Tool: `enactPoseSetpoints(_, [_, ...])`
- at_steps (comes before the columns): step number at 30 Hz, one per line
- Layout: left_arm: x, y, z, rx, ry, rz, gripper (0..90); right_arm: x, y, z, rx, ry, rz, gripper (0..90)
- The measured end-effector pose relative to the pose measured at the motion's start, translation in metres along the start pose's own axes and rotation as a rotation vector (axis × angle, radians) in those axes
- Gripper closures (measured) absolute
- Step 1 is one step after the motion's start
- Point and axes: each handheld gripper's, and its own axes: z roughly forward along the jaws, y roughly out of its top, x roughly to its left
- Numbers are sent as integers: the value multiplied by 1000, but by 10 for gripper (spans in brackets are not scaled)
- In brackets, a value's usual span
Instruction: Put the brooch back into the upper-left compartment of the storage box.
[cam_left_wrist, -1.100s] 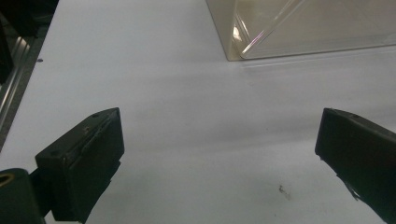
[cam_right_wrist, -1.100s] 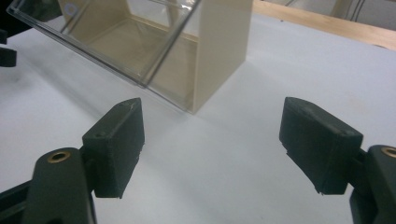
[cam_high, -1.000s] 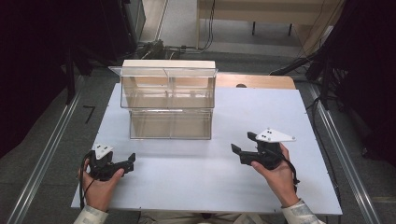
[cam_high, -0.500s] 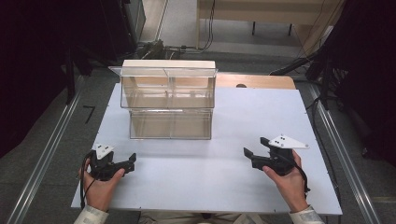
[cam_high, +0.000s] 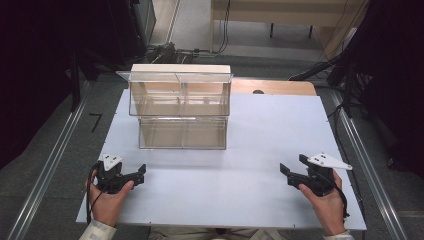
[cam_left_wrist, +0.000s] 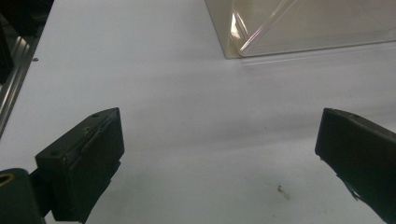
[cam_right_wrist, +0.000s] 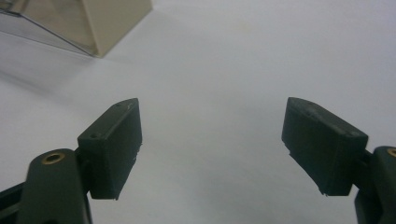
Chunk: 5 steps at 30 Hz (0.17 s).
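Your left gripper (cam_high: 140, 172) and right gripper (cam_high: 289, 174) rest on the white table (cam_high: 250, 130), jaws apart, nothing between them. The clear two-tier plastic box (cam_high: 180, 112) stands well apart from both.

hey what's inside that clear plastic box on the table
Nothing shows inside the clear box: through its walls both tiers look empty, the upper one split by a divider. Glare blurs the corners.

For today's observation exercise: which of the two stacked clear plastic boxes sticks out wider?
The upper clear plastic box; its rim overhangs the narrower lower clear plastic box on both sides.
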Motion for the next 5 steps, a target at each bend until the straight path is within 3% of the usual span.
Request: enactPoseSetpoints(5, [0,0,1,10,5,5,21,-21,-13,-8,14,-60,56,172])
